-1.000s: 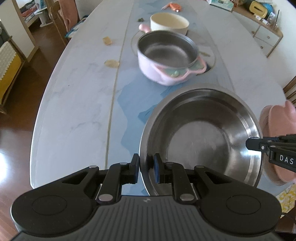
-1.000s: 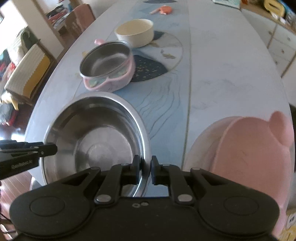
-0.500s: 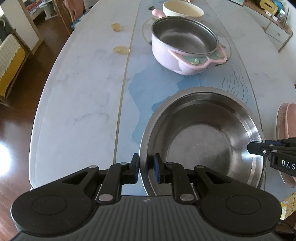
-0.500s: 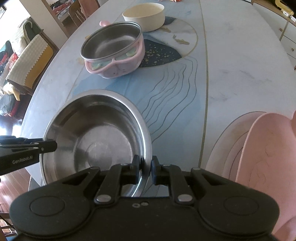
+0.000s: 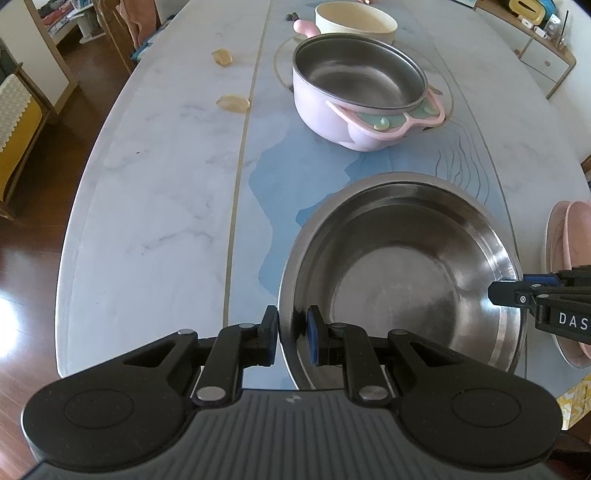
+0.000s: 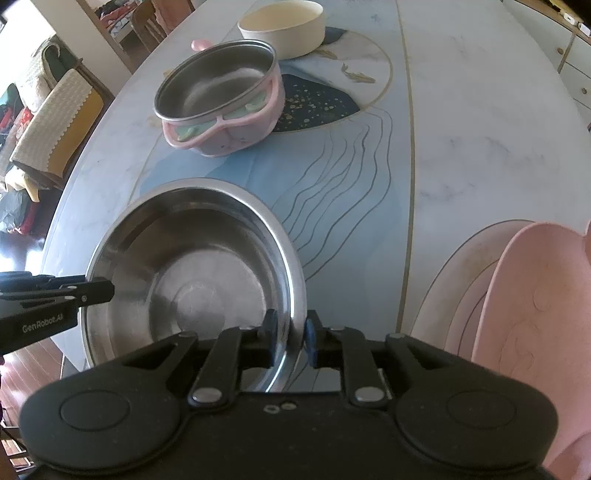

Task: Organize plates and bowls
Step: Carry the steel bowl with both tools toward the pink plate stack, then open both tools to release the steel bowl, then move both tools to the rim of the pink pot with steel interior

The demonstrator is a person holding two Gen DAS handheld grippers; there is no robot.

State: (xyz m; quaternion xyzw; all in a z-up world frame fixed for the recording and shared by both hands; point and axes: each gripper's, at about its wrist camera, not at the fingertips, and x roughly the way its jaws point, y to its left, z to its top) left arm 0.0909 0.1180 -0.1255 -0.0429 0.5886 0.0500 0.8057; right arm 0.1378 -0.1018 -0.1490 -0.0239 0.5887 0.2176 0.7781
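Observation:
A large steel bowl (image 5: 402, 273) is held between both grippers above the near end of the table; it also shows in the right wrist view (image 6: 192, 266). My left gripper (image 5: 291, 338) is shut on its left rim. My right gripper (image 6: 290, 341) is shut on its right rim. Beyond it stands a pink pot (image 5: 364, 98) with a steel liner (image 6: 218, 92), and behind that a cream bowl (image 5: 354, 22), (image 6: 282, 31). Pink plates (image 6: 517, 314) are stacked at the right, also showing at the right edge of the left wrist view (image 5: 565, 236).
The marble table (image 5: 155, 177) has a blue pattern down its middle. Two small yellowish bits (image 5: 232, 102) lie on its left side. Chairs (image 6: 55, 122) and dark floor lie past the left edge. A white cabinet (image 5: 543, 62) stands at far right.
Both grippers have carried the steel bowl forward along the table toward the pink pot, which now looks nearer and larger. The grip on both rims is unchanged.

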